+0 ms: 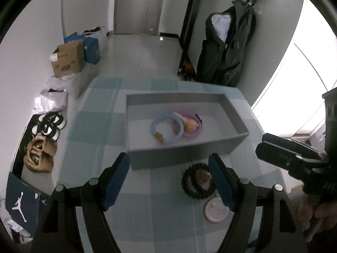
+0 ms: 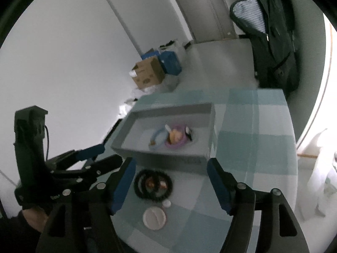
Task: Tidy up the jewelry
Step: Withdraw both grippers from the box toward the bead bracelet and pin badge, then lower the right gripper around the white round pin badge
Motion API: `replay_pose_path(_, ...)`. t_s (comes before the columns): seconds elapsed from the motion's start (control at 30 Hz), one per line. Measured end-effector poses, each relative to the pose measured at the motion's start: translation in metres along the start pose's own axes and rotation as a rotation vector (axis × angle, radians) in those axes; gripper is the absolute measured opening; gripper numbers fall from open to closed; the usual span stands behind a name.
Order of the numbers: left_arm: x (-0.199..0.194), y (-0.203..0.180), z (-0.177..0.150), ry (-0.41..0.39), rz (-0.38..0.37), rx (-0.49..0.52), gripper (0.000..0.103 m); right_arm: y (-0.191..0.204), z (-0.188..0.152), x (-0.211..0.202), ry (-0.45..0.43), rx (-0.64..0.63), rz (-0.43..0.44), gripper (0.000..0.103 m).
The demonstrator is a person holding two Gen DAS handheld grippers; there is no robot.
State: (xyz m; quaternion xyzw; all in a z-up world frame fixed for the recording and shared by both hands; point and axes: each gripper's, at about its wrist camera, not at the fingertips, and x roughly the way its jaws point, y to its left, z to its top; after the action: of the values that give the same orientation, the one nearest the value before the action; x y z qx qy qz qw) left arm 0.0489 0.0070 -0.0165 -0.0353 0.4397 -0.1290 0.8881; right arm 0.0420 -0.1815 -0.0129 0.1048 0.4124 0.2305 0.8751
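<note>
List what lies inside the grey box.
Inside the grey box: a blue ring overlapping a pink ring, with an orange-yellow piece on top. What that piece covers is hidden.

One grey tray [image 1: 236, 124] is seen on the checked tablecloth [image 1: 94, 126]. Inside the tray, two rings are counted: one blue ring [image 1: 167, 131] and one pink ring [image 1: 192, 135]. In front of the tray, one black bead bracelet [image 1: 195, 186] is found. Near it, farther from the tray, one white round lid [image 1: 214, 210] is seen, and one small white button [image 2: 166, 204] beside it.
</note>
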Motion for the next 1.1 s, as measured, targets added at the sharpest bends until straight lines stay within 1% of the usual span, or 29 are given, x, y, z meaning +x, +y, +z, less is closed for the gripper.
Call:
replay_pose_path(0.1, -0.001, 0.0, -0.006, 0.007, 0.011, 0.01, 0.073, 0.003, -0.012, 0.001, 0.029, -0.012, -0.008, 0.071)
replay_pose_path(0.2, -0.001, 0.003, -0.012, 0.019, 0.015, 0.005, 0.074, 0.006, -0.023, 0.002, 0.052, -0.033, -0.016, 0.077)
replay_pose_path(0.27, 0.001, 0.007, -0.014, 0.031, 0.023, -0.004, 0.074, 0.007, -0.03, 0.002, 0.065, -0.046, -0.022, 0.077)
replay_pose_path(0.37, 0.003, 0.014, -0.017, 0.046, 0.029, -0.03, 0.074, 0.006, -0.04, 0.005, 0.091, -0.046, -0.023, 0.078)
replay_pose_path(0.5, 0.007, 0.021, -0.017, 0.074, 0.013, -0.073, 0.074, 0.012, -0.053, 0.009, 0.121, -0.076, -0.027, 0.08)
replay_pose_path(0.6, 0.013, 0.019, -0.02, 0.106, 0.005, -0.075, 0.074, 0.022, -0.064, 0.01, 0.14, -0.116, -0.022, 0.08)
replay_pose_path(0.77, 0.013, 0.016, -0.023, 0.117, 0.013, -0.051, 0.074, 0.033, -0.075, 0.013, 0.157, -0.154, -0.017, 0.08)
replay_pose_path(0.87, 0.014, 0.015, -0.023, 0.115, 0.018, -0.056, 0.075, 0.039, -0.08, 0.019, 0.173, -0.182, -0.034, 0.08)
replay_pose_path(0.93, 0.014, 0.016, -0.024, 0.116, 0.019, -0.065, 0.075, 0.045, -0.083, 0.022, 0.175, -0.217, -0.06, 0.08)
replay_pose_path(1.1, 0.013, 0.022, -0.022, 0.12, 0.028, -0.089, 0.075, 0.054, -0.087, 0.025, 0.178, -0.279, -0.076, 0.08)
